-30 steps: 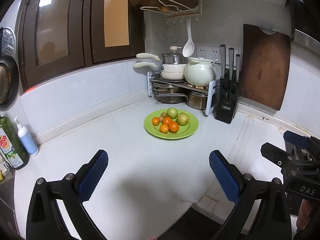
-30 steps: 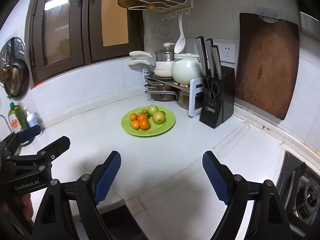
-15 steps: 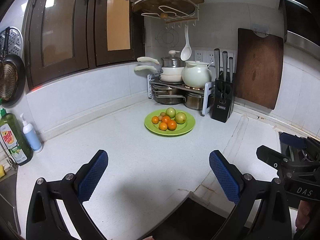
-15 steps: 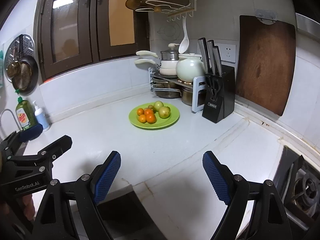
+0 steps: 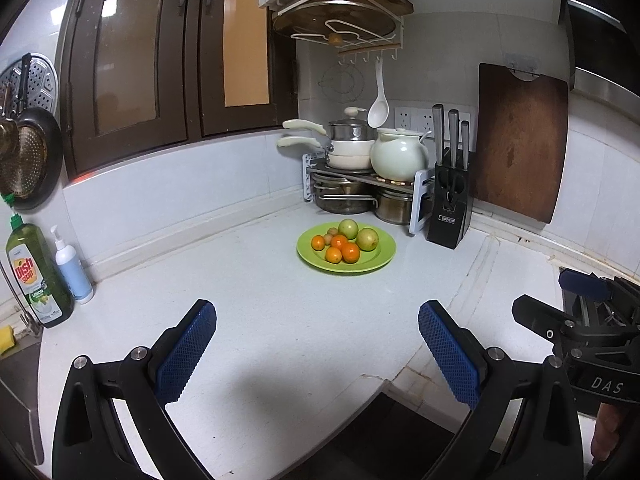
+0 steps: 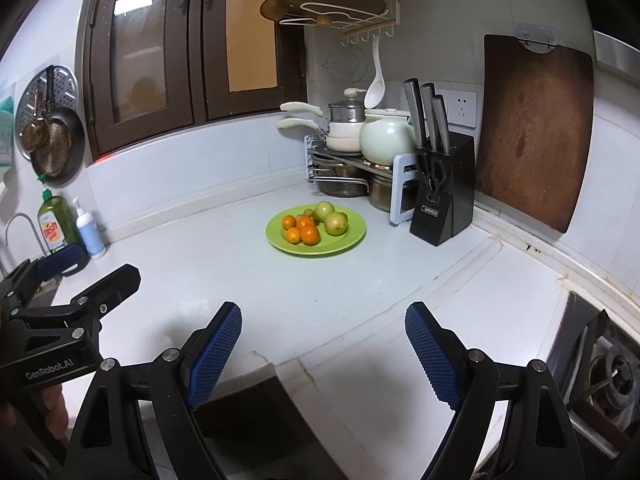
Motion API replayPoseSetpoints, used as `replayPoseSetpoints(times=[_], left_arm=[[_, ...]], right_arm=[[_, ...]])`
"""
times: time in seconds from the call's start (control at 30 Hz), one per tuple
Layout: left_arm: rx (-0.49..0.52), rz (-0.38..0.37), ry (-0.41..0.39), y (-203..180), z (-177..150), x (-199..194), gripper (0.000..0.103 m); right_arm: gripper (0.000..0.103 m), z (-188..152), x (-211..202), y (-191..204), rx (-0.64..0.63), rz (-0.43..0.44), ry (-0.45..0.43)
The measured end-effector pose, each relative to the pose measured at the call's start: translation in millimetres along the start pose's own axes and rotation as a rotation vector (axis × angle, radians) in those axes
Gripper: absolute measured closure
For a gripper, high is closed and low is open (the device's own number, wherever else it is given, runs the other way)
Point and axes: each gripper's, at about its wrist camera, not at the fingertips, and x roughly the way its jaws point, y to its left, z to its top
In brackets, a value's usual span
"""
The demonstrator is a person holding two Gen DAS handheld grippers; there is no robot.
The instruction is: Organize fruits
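A green plate [image 5: 380, 258] sits on the white counter near the back corner and holds several small oranges [image 5: 350, 252], two green apples [image 5: 367, 239] and a small brown fruit. It also shows in the right wrist view [image 6: 352, 240], with the oranges [image 6: 310, 235] and apples [image 6: 336, 222]. My left gripper [image 5: 318, 354] is open and empty, well short of the plate, over the counter's front edge. My right gripper [image 6: 323, 352] is open and empty, also far from the plate.
A pot rack [image 5: 360, 184] with pans and a white teapot [image 5: 398, 159] stands behind the plate. A black knife block [image 5: 450, 208] and a wooden cutting board [image 5: 520, 140] are at the right. Dish soap [image 5: 38, 276] and a pump bottle [image 5: 72, 268] stand left. A gas hob [image 6: 604, 368] lies right.
Both grippers have drawn back and risen from the plate, which now looks smaller and farther. Both stayed open and empty.
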Motion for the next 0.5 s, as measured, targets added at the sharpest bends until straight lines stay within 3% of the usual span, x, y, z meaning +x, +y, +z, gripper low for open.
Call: replayPoseSetpoints(times=[0.5], left_arm=[[-0.001,0.000,0.003,0.5,-0.7,-1.0,0.000]], right_arm=[[0.019,1.0,0.6,1.3,0.000,-0.002,0.001]])
